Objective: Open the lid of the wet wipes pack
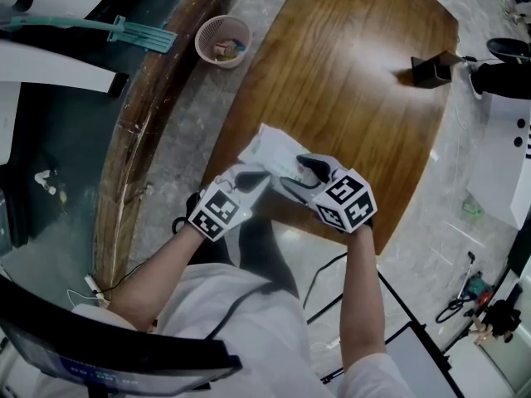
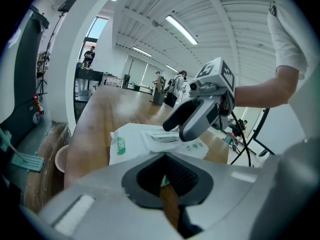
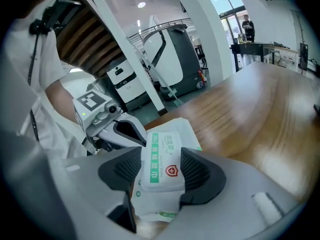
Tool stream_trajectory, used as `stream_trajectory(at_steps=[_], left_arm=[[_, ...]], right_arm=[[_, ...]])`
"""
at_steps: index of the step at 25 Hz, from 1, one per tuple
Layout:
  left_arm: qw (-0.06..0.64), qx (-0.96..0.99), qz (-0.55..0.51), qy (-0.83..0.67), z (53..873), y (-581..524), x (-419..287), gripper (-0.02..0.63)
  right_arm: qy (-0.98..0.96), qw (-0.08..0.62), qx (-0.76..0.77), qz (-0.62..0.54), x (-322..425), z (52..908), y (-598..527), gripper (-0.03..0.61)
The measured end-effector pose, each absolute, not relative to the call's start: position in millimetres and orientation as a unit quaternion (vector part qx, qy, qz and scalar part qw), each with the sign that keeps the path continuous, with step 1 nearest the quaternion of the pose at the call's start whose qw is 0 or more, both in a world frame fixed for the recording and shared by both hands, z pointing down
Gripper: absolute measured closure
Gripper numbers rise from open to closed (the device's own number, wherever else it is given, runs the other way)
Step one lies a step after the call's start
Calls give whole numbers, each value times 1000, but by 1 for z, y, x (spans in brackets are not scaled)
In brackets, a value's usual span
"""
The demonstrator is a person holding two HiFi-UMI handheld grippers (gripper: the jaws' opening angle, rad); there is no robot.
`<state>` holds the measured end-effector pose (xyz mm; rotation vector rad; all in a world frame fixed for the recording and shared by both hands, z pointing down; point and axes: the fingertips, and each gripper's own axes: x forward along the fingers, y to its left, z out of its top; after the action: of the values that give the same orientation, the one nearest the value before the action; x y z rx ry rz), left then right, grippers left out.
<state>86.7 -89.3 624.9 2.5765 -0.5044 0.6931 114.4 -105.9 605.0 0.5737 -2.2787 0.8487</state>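
Your right gripper (image 3: 160, 156) has its jaws closed on the lid (image 3: 162, 173), which fills the gap between them; your left gripper (image 2: 166, 176) has its jaws nearly together and seems to nip the near edge of the pack (image 1: 278, 152), which sits at the near edge of the tabletop (image 1: 348, 73). The grasp looks made; the lid seems barely raised, if at all; I judge the peeling open is left to do.

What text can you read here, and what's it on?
"75%": green band on the lid, followed by Chinese characters too small to read.
"Alcohol Wipes": small line beside that band, faint.
Red shield with white cross: lid, no words.
Green print on the pack: blurred.
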Motion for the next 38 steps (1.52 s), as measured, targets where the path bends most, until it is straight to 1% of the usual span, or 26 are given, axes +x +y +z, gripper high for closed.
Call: stream_trajectory(at_steps=[4, 11, 16, 19, 21, 38], left_arm=[[213, 928, 247, -182, 623, -89, 85, 609], [200, 931, 226, -206, 603, -94, 80, 609], [186, 934, 218, -212, 592, -99, 86, 608], [184, 935, 219, -211, 591, -99, 90, 609], [186, 933, 222, -212, 593, -98, 92, 609], [192, 929, 242, -206, 607, -97, 92, 608]], right_arm=[[-870, 309, 221, 314, 114, 601, -106, 324], [-883, 296, 249, 266, 118, 587, -112, 329], [-887, 258, 288, 253, 132, 567, -128, 358], [-886, 255, 309, 235, 142, 561, -137, 388], [-884, 255, 319, 228, 149, 560, -142, 393], [-862, 231, 375, 251, 183, 580, -161, 402]])
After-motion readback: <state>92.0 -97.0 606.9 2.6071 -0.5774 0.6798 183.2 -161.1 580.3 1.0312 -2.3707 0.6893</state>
